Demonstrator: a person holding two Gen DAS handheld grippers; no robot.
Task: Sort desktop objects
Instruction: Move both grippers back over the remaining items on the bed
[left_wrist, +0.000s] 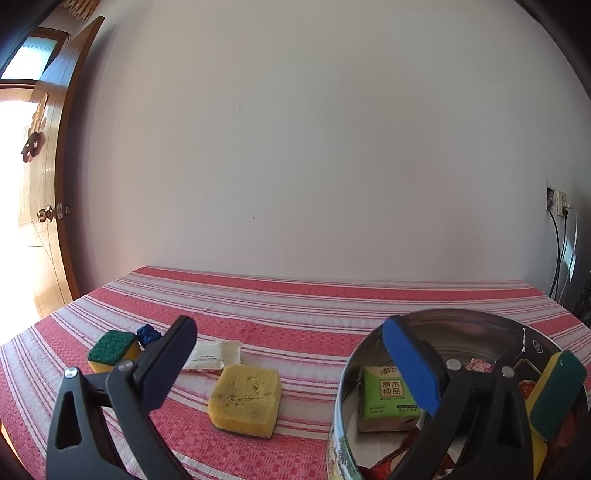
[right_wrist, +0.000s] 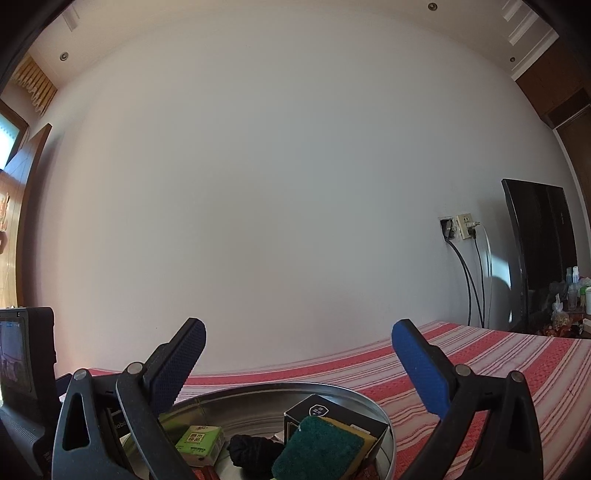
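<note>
A round metal tin (left_wrist: 480, 314) stands on the striped tablecloth at the right. Inside it are a green tissue pack (left_wrist: 388, 398) and a green-and-yellow sponge (left_wrist: 557, 395) leaning on the wall. My left gripper (left_wrist: 288, 325) is open, held above the cloth beside the tin. Ahead of it lie a yellow sponge (left_wrist: 245, 400), a white sachet (left_wrist: 212, 356), another green-topped sponge (left_wrist: 112, 350) and a small blue thing (left_wrist: 147, 334). My right gripper (right_wrist: 298, 326) hangs open over the tin (right_wrist: 258, 387), above the sponge (right_wrist: 321, 450), a black box (right_wrist: 332, 413), the tissue pack (right_wrist: 201, 443) and a black tangle (right_wrist: 251, 450).
The red-and-white tablecloth (left_wrist: 295, 295) runs back to a white wall. An open wooden door (left_wrist: 48, 184) is at the left. Wall sockets with cables (right_wrist: 461, 229) and a dark screen (right_wrist: 539, 251) are at the right. The left gripper's body (right_wrist: 26, 369) is close beside the tin.
</note>
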